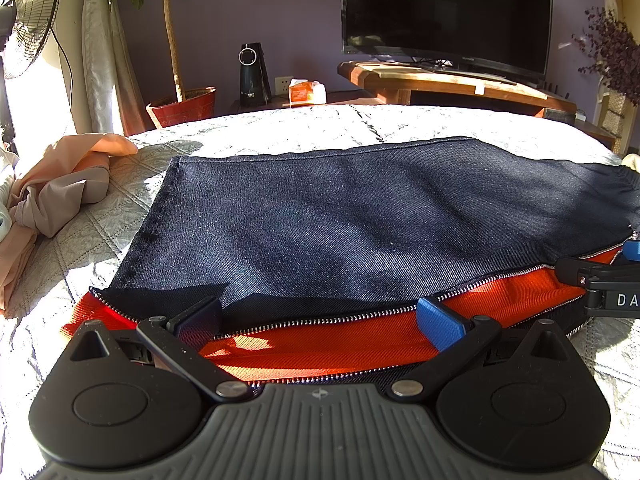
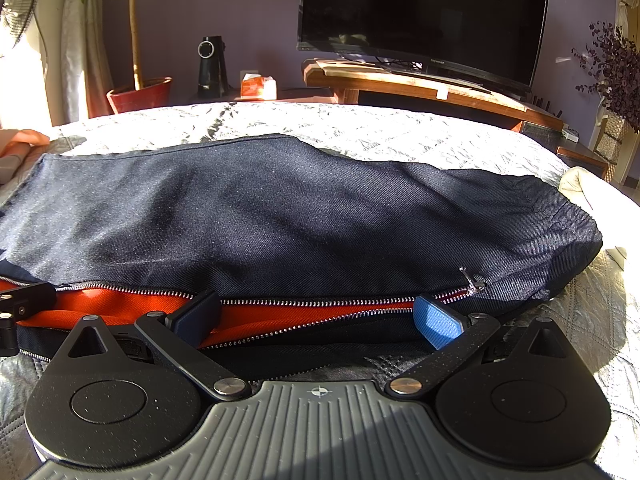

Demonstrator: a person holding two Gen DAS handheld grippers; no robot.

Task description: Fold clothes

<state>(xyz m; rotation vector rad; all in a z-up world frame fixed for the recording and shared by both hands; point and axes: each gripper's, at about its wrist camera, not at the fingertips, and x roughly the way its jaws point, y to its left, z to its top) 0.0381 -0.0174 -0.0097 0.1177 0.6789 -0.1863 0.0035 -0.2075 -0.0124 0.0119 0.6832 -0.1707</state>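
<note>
A dark navy denim garment (image 1: 340, 216) (image 2: 280, 216) lies flat across the quilted bed (image 1: 320, 124). Its near edge is unzipped and shows an orange lining (image 1: 320, 344) (image 2: 312, 314) between two rows of metal teeth. The zipper pull (image 2: 473, 280) sits near the right end. My left gripper (image 1: 320, 320) is open and low over the left part of the zipper opening, its fingers straddling the lining. My right gripper (image 2: 318, 318) is open too, over the right part of the same opening. Each gripper also shows at the edge of the other's view, the right gripper (image 1: 600, 280) and the left gripper (image 2: 20, 304).
A crumpled peach and beige pile of clothes (image 1: 60, 188) lies on the bed's left side, and a pale cloth (image 2: 580, 184) at its right edge. Beyond the bed stand a TV (image 1: 444, 12) on a wooden stand (image 1: 460, 84), a potted plant (image 1: 184, 106) and a fan (image 1: 28, 20).
</note>
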